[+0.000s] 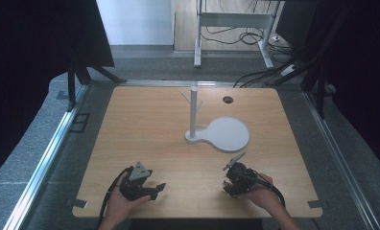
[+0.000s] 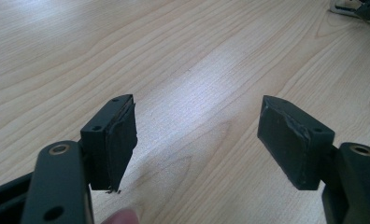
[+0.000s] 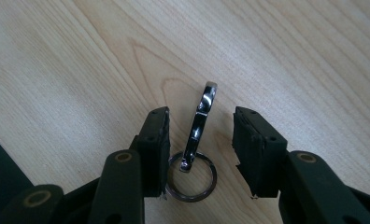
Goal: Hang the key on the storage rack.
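A metal key ring with a long silver clasp (image 3: 199,122) lies flat on the wooden table (image 3: 290,56). My right gripper (image 3: 202,113) is open and held low over it, one jaw on each side of the clasp, and the ring (image 3: 191,177) sits between the jaw bases. In the high view the right gripper (image 1: 230,184) is near the front right of the table. My left gripper (image 1: 158,190) rests at the front left, held in a hand. It is open with only bare wood between its jaws (image 2: 197,105).
A white stand (image 1: 193,112) with thin side pegs rises from a white rounded base (image 1: 229,134) at the table's middle right. A dark round hole (image 1: 227,99) lies behind it. Metal rails edge the table on both sides.
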The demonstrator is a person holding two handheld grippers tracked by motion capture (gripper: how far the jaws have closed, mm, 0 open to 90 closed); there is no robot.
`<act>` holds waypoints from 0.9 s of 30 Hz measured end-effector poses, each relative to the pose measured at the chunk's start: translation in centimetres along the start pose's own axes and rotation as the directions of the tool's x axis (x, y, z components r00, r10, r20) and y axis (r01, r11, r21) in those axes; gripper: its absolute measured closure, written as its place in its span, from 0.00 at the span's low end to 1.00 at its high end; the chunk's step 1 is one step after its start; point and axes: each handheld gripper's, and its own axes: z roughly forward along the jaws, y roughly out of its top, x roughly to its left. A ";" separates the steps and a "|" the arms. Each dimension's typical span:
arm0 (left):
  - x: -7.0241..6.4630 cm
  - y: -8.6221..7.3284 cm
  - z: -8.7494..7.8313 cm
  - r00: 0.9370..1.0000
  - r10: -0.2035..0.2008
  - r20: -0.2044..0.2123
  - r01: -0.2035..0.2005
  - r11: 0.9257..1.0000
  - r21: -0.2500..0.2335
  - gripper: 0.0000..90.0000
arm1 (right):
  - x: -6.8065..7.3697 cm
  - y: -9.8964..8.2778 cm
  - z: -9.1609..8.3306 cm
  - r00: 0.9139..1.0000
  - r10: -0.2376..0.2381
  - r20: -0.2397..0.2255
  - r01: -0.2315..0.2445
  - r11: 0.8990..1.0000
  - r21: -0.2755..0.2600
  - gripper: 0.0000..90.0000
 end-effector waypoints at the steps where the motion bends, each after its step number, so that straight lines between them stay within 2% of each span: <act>1: 0.0 0.0 0.0 1.000 0.000 0.000 0.000 1.000 0.000 0.32 | 0.0 0.0 0.1 1.000 0.002 0.004 -0.002 1.000 0.002 0.64; 9: 0.0 0.0 0.1 1.000 -0.001 -0.001 0.001 1.000 0.002 0.32 | 0.1 0.1 0.4 1.000 0.004 0.012 -0.004 1.000 0.013 0.67; 17: 0.0 0.0 0.0 1.000 -0.001 -0.002 0.001 1.000 0.002 0.32 | 0.5 -0.1 0.2 0.999 0.000 0.039 -0.001 1.000 0.029 0.70; 25: 0.0 -0.1 0.2 1.000 0.001 -0.001 -0.001 1.000 0.007 0.32 | 0.2 -0.2 0.2 0.999 0.022 0.028 -0.023 0.999 0.035 0.81; 27: 0.0 -0.1 0.2 1.000 0.000 -0.002 0.000 1.000 0.007 0.32 | 0.2 -0.1 0.2 0.999 0.025 0.026 -0.026 0.999 0.040 0.87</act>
